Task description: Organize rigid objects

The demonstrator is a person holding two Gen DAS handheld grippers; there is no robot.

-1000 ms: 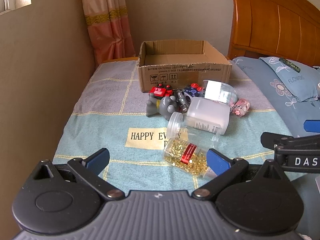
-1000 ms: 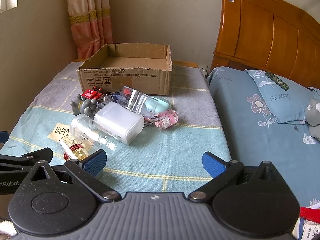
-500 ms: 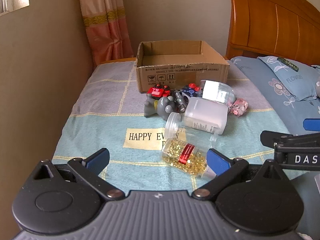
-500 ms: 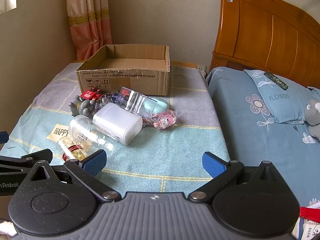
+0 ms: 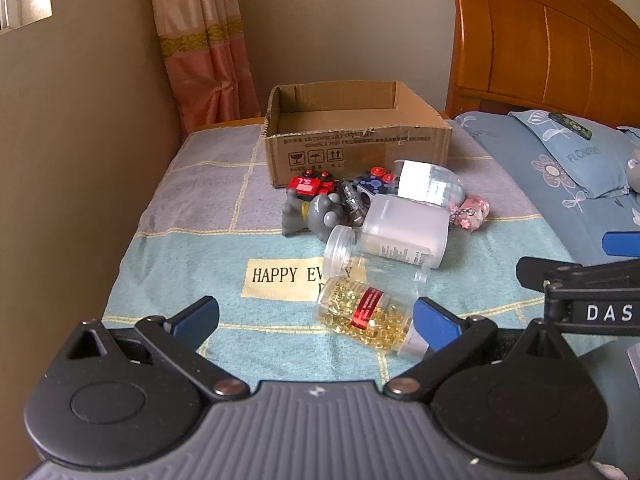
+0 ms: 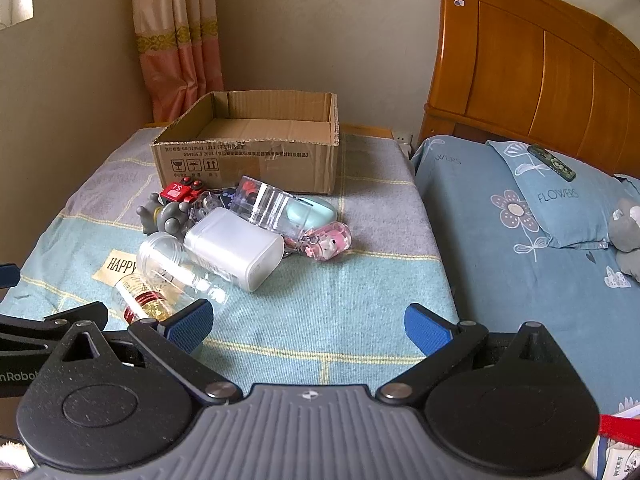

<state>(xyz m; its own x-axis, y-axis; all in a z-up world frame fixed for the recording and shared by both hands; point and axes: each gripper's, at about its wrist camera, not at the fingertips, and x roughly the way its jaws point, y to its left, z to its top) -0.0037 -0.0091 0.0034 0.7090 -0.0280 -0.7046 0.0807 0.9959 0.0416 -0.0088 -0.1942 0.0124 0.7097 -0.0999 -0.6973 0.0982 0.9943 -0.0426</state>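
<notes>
Since a second ago both cameras have crept slightly forward toward the pile; nothing on the blanket has shifted. The left gripper point(image 5: 316, 318) is spread wide and empty, its right pad just beside the cap end of the capsule bottle point(image 5: 366, 318), which lies on its side nearest the camera. The right gripper point(image 6: 308, 324) is likewise wide apart and empty, over bare blanket point(image 6: 340, 300).

Behind the capsule bottle lie a clear empty jar point(image 5: 352, 250) and a frosted white container point(image 5: 404, 232), touching each other. Beyond them are a grey figurine point(image 5: 316, 212), a red toy vehicle point(image 5: 310, 186) and a pink keychain charm point(image 5: 474, 210). The open cardboard box point(image 5: 356, 152) stands just behind the pile, nothing visible inside.

Open blanket runs left of the pile to the wall and right of it to the blanket edge beside the bed point(image 6: 520, 280).

Only the right wrist view shows the mint-green case point(image 6: 316, 210) tucked behind a clear rectangular box point(image 6: 268, 204).
</notes>
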